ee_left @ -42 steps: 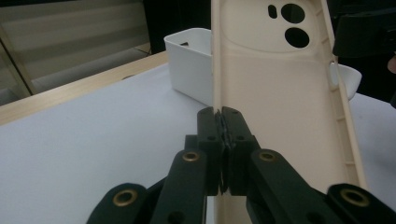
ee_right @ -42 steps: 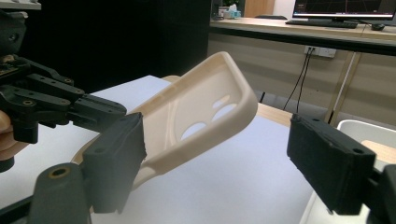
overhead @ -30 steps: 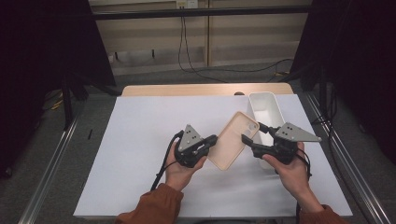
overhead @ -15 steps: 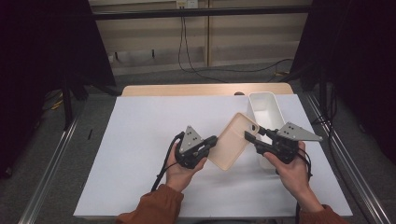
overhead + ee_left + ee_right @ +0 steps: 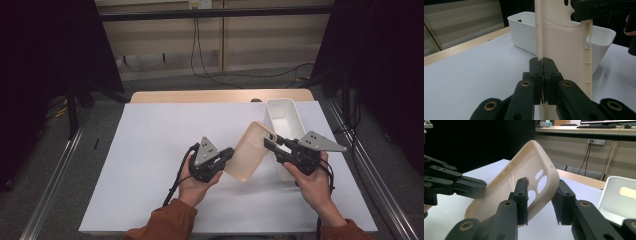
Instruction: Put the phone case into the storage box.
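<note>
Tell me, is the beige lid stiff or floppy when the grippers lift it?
Probably stiff: the beige lid spans straight between left gripper and right gripper without sagging. Likely light, being thin-walled. Its smooth plastic may slip.

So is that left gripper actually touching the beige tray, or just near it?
Touching. In the left gripper view, the left gripper has its fingers pressed together on the thin edge of the beige tray, with no gap showing.

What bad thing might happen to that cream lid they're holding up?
The left gripper pinches only the thin edge of the lid, so the lid might twist or slip out. The right gripper has its jaws around the other end with a gap showing, so it may not catch the lid. A falling lid could knock the white bin.
</note>
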